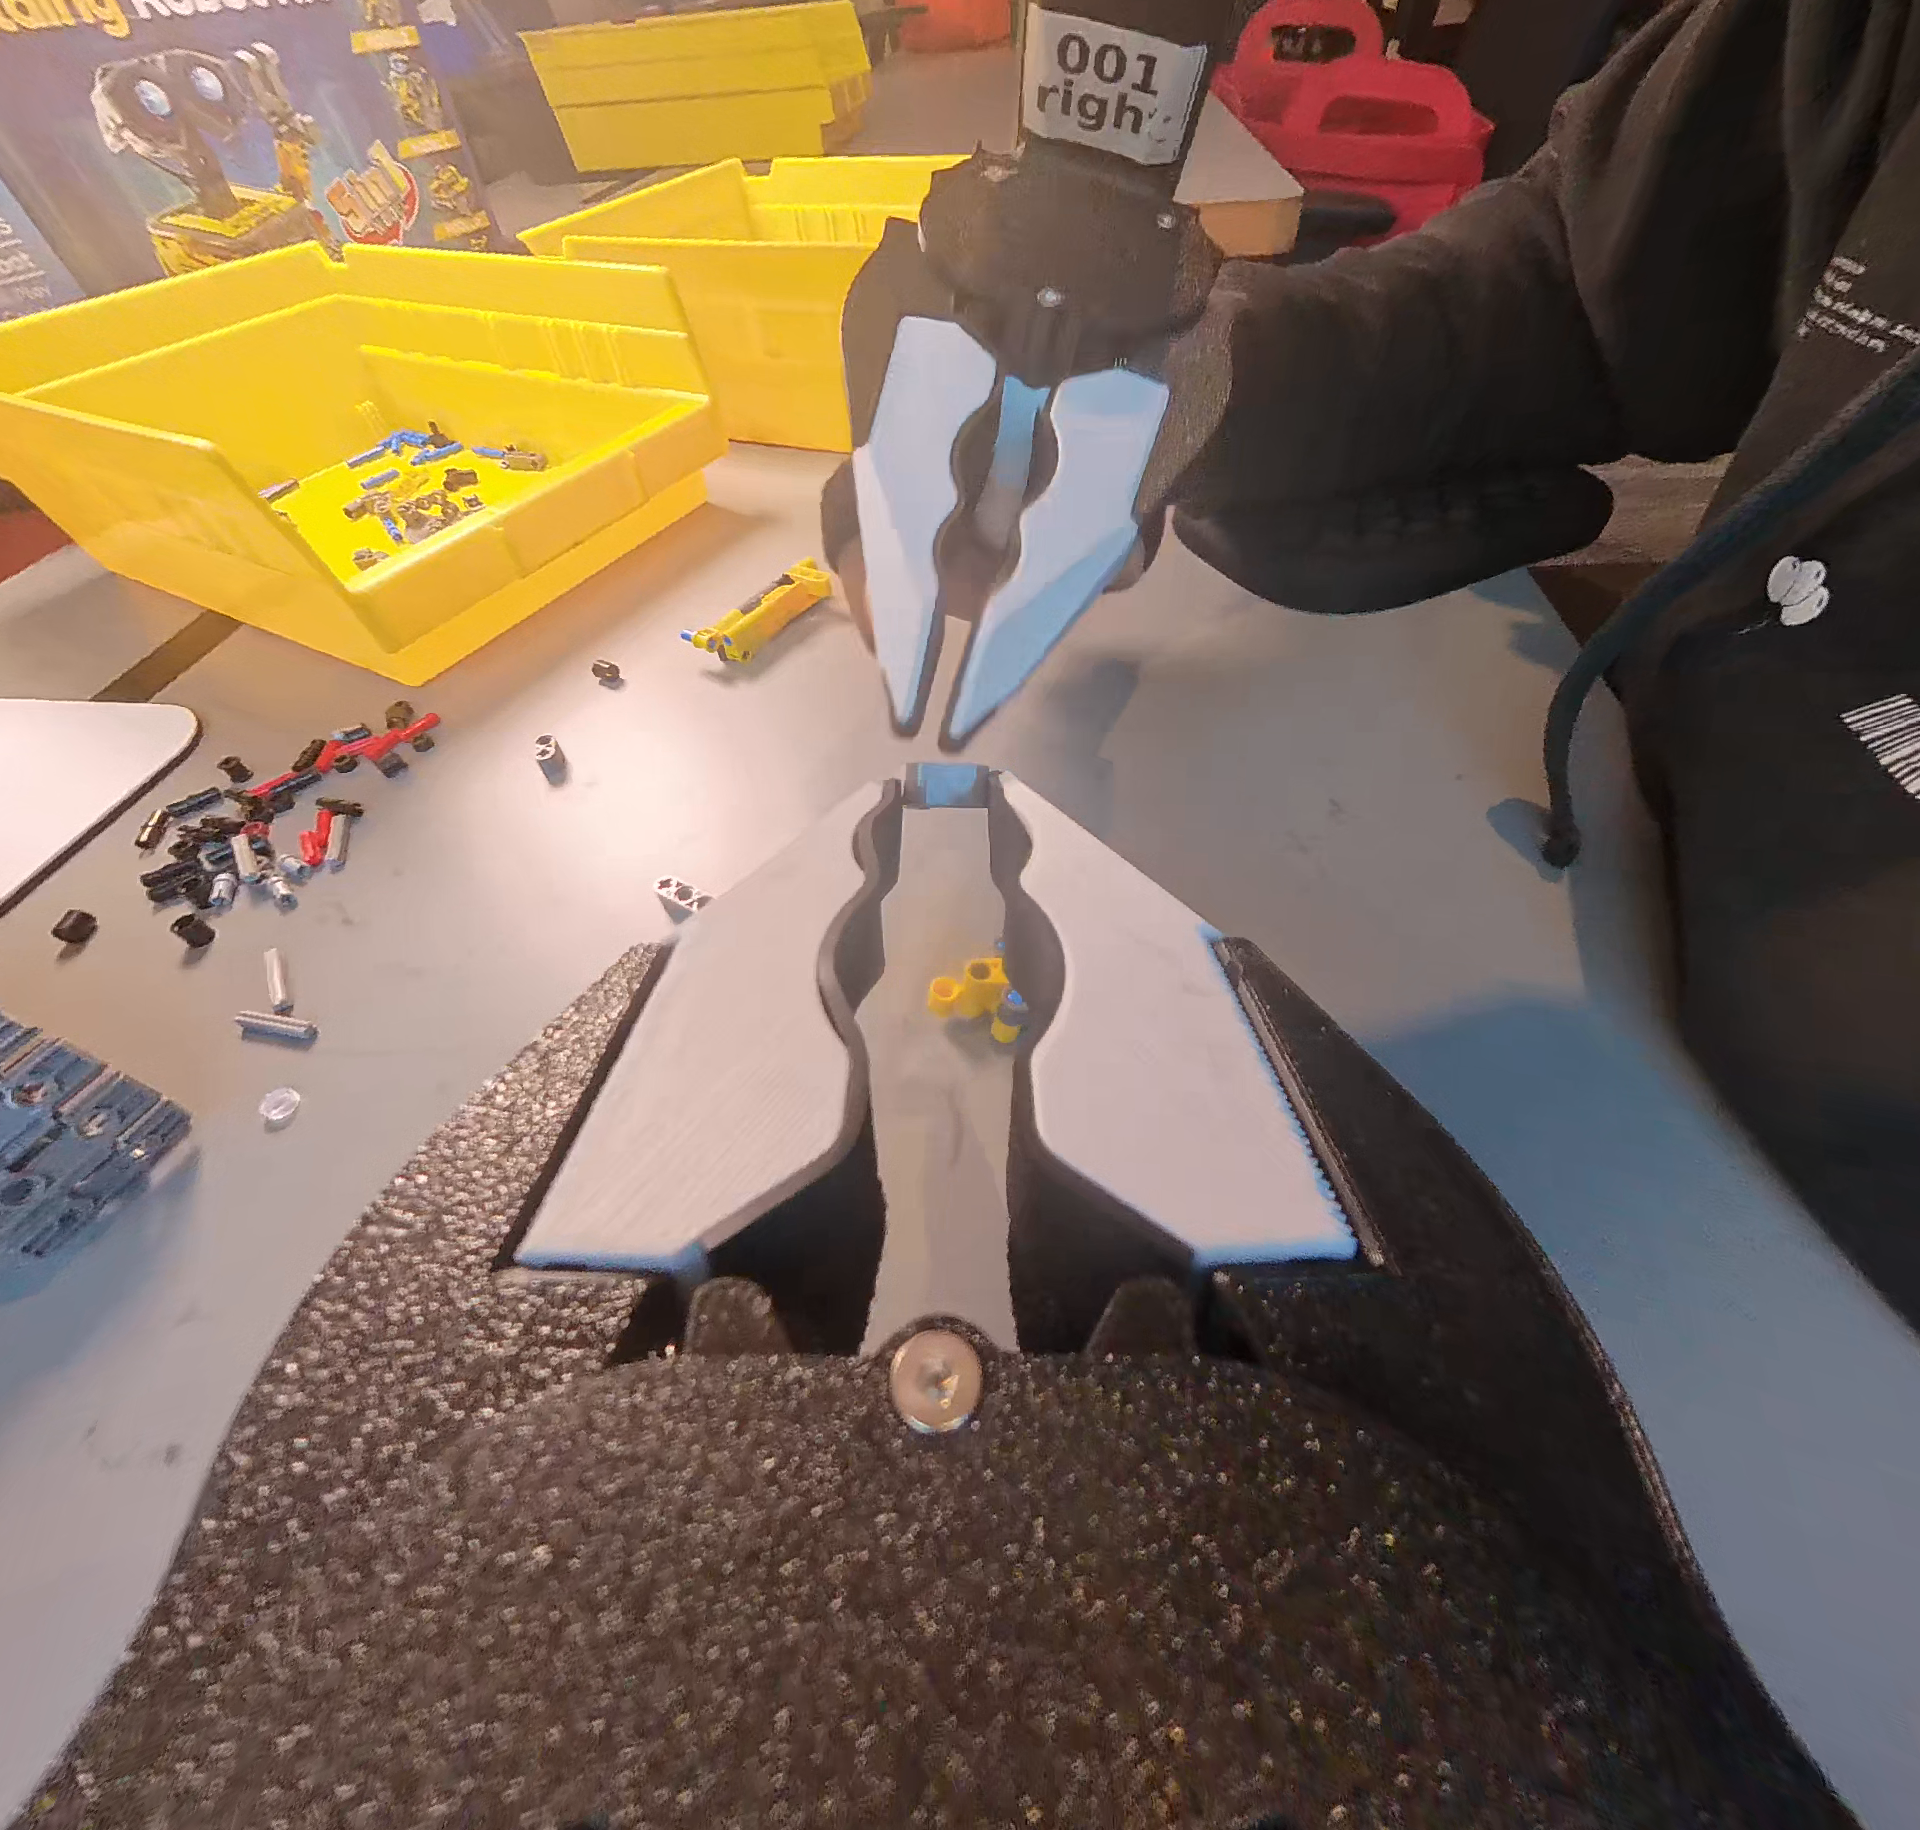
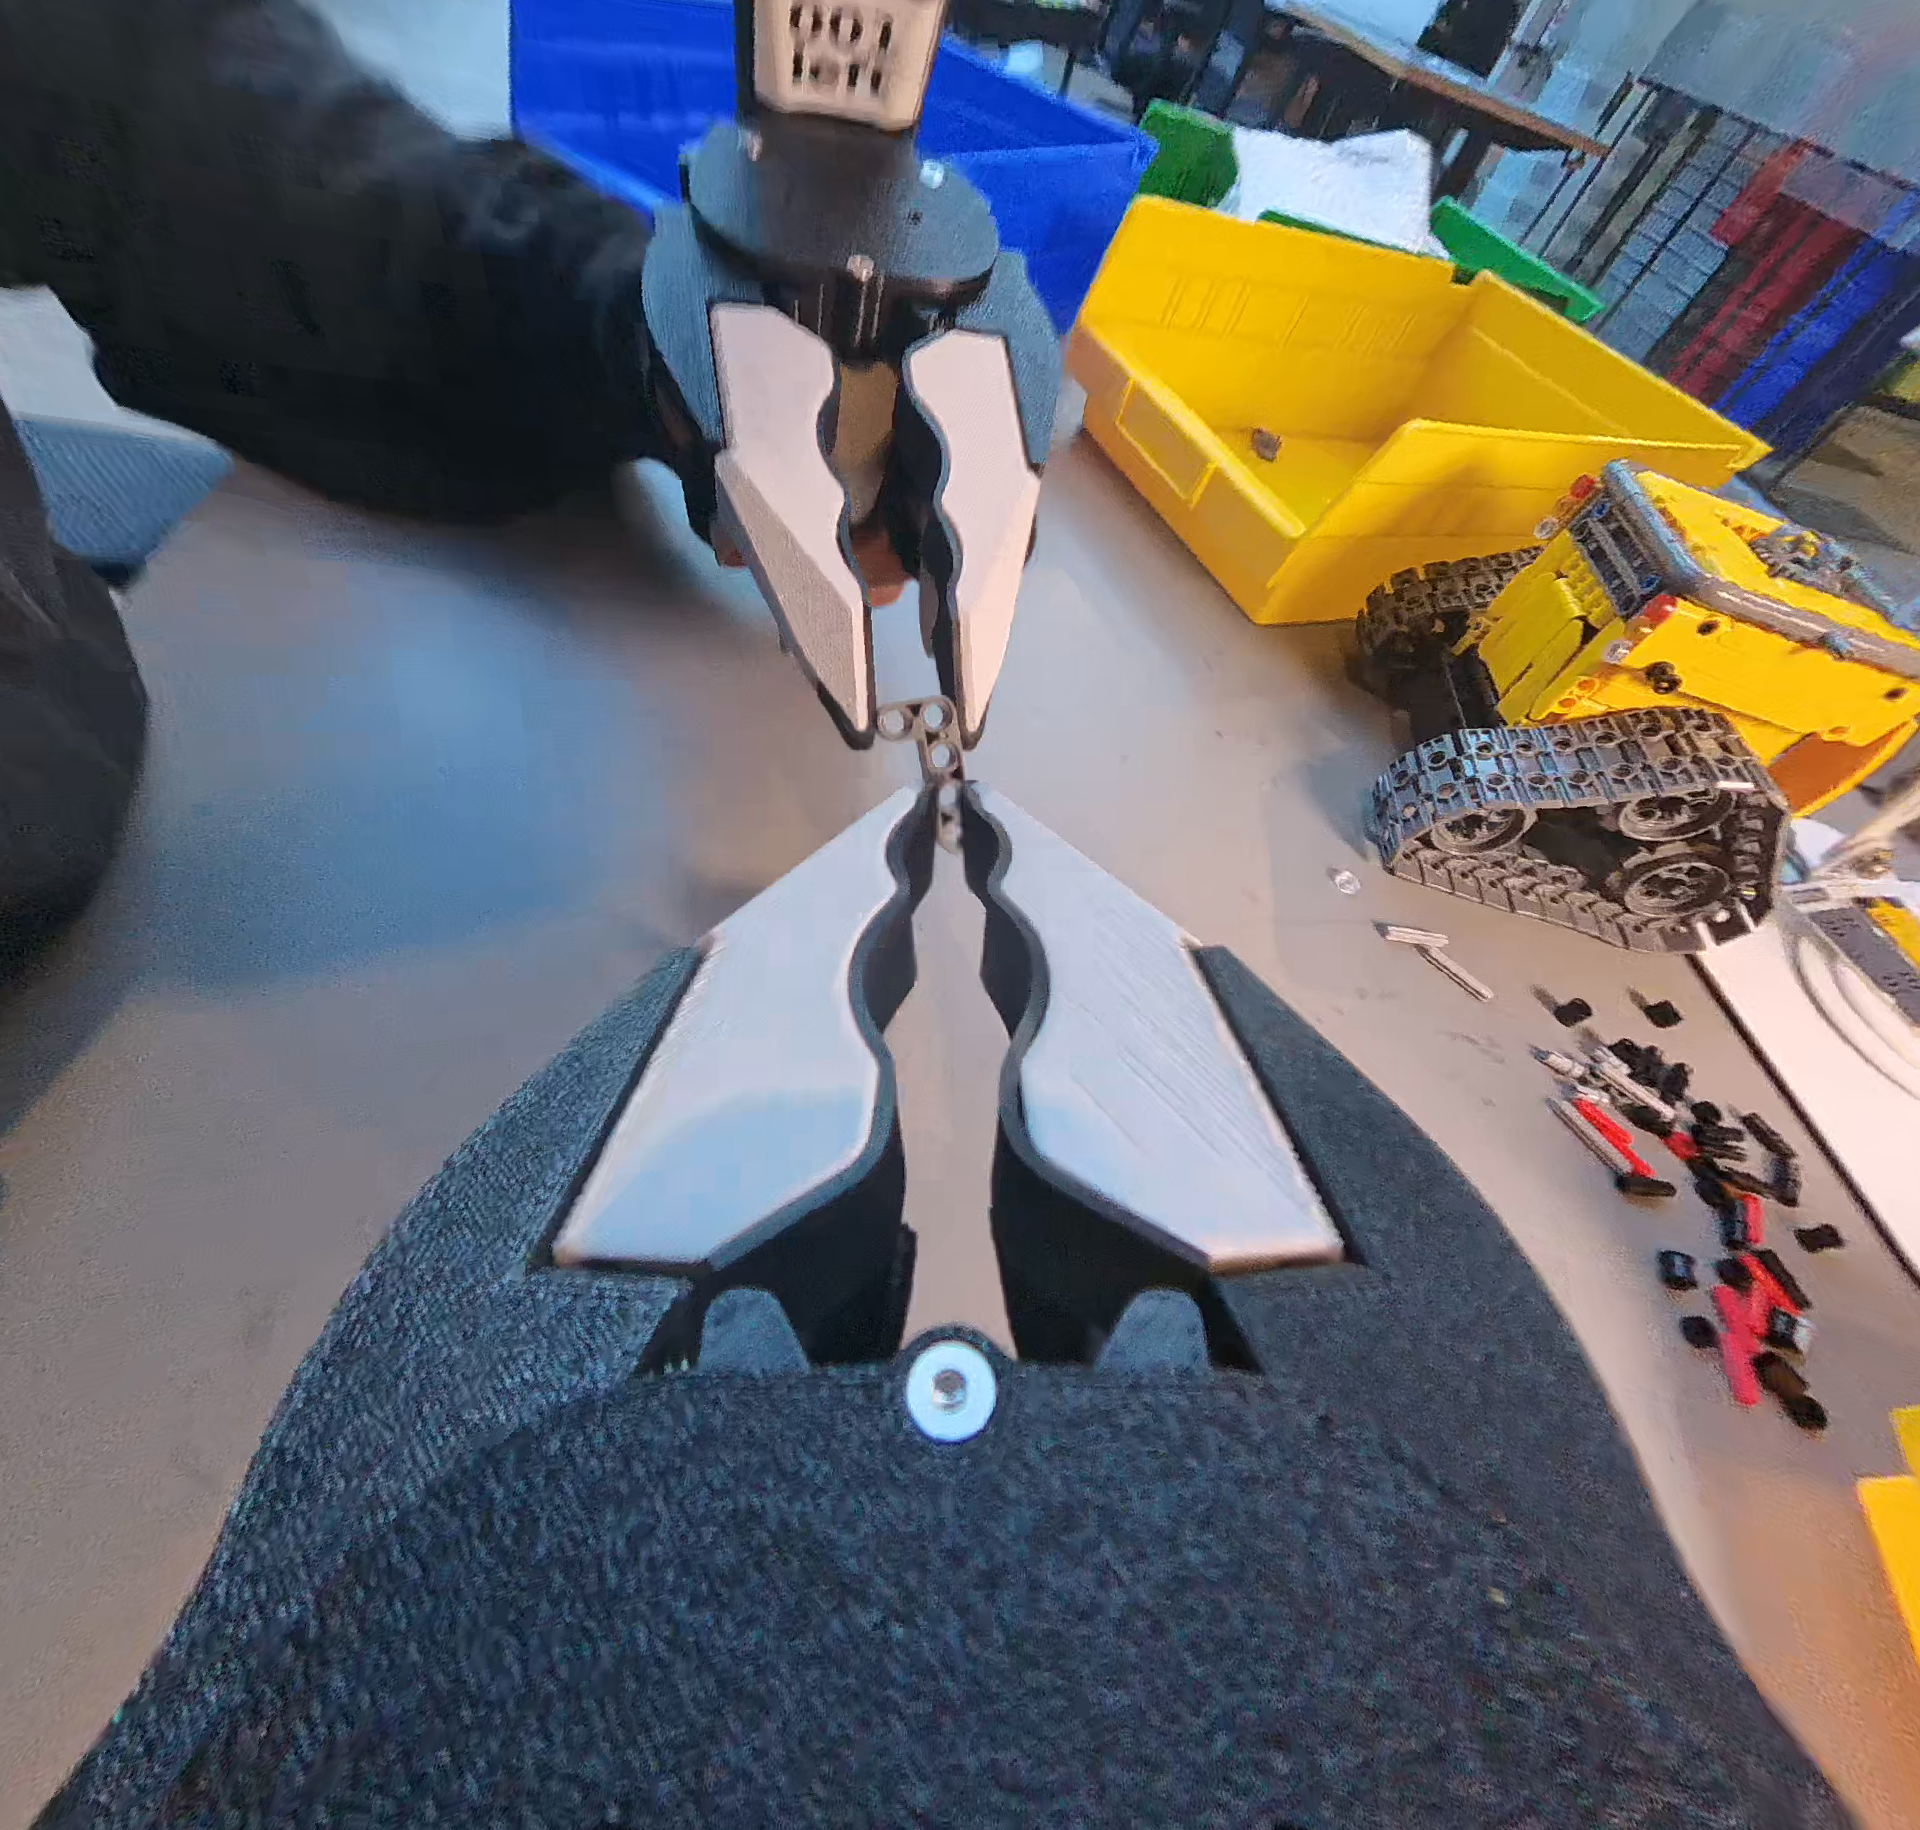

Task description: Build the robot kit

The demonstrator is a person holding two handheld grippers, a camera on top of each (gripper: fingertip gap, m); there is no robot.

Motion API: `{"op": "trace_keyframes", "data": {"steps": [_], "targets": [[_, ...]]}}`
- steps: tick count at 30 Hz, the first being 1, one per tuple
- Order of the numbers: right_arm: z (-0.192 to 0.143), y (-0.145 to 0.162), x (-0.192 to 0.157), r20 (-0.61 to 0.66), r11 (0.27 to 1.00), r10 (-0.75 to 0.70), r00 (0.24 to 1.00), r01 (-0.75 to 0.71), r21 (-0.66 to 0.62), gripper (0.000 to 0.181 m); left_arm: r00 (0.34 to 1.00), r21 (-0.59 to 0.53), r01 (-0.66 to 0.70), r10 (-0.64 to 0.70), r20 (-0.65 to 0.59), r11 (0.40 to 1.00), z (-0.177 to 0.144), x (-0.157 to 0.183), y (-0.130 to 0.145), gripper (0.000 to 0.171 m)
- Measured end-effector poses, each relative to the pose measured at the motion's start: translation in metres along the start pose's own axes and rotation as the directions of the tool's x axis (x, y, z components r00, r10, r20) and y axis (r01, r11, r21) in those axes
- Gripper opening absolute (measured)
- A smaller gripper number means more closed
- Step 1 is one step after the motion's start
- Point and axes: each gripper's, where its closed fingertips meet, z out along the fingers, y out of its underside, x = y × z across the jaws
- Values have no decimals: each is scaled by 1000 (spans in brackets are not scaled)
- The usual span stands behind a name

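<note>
A small grey beam with holes, bent like an L (image 2: pixel 923 722), is held in the air between both grippers, tip to tip. My left gripper (image 1: pixel 941 793) is shut on one arm of it, which shows as a bluish-grey block (image 1: pixel 943 783) between its tips. In the right wrist view the left gripper (image 2: pixel 920 731) faces me with the beam across its tips. My right gripper (image 2: pixel 943 806) has its jaws nearly together on the beam's other arm. It also shows in the left wrist view (image 1: pixel 930 736), held by a gloved hand (image 1: pixel 1351 450).
On the grey table (image 1: pixel 1195 793) lie a small yellow part (image 1: pixel 977 991), a yellow assembly (image 1: pixel 769 611) and a pile of black and red pins (image 1: pixel 260 824). A yellow bin (image 1: pixel 582 492) holds small parts. At the right stand a yellow tracked model (image 2: pixel 1621 700) and another yellow bin (image 2: pixel 1164 430). My two grippers' fingertips are within a few centimetres of each other. Both grippers' tips are roughly 25 cm from the yellow tracked model (image 2: pixel 1621 700).
</note>
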Motion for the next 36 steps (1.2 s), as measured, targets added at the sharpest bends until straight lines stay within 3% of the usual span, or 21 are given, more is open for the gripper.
{"op": "trace_keyframes", "data": {"steps": [3, 7, 11, 13, 21, 26, 30, 33, 36], "targets": [[-10, -12, 8, -1, 994, 69, 998, -69, 89, 0, 1000, 48, 31, -31, 2, 998, -3, -3, -6, 15], [-9, -6, 7, 19, 992, 95, 995, -96, 75, 19, 999, 154, 50, -50, -4, 987, -10, -4, -24, 15], [-3, -19, 1, 40, 985, 108, 993, -112, 129, 18, 996, 239, 86, -78, -42, 967, -13, 1, -37, 15], [-5, -23, 3, 31, 982, 110, 993, -113, 148, 9, 995, 233, 89, -79, -54, 968, -11, 3, -35, 15], [-12, -31, -1, 130, 950, 220, 967, -243, 195, 5, 994, 142, 105, -100, -43, 984, -2, 2, -22, 15], [-11, -29, 3, 126, 935, 268, 955, -290, 205, 0, 967, 113, 252, -245, -69, 961, 0, -2, -19, 14], [-16, -27, 15, 23, 962, 194, 981, -195, 193, 17, 880, 121, 472, -461, -110, 873, -2, -13, -19, 14], [-18, -17, 23, -125, 994, -61, 990, 72, 86, 23, 777, 98, 626, -610, -155, 773, -2, -19, -12, 14], [-11, -6, 18, -172, 953, -302, 938, 298, -49, 30, 707, 61, 703, -686, -172, 709, 3, -19, -4, 15]]}}
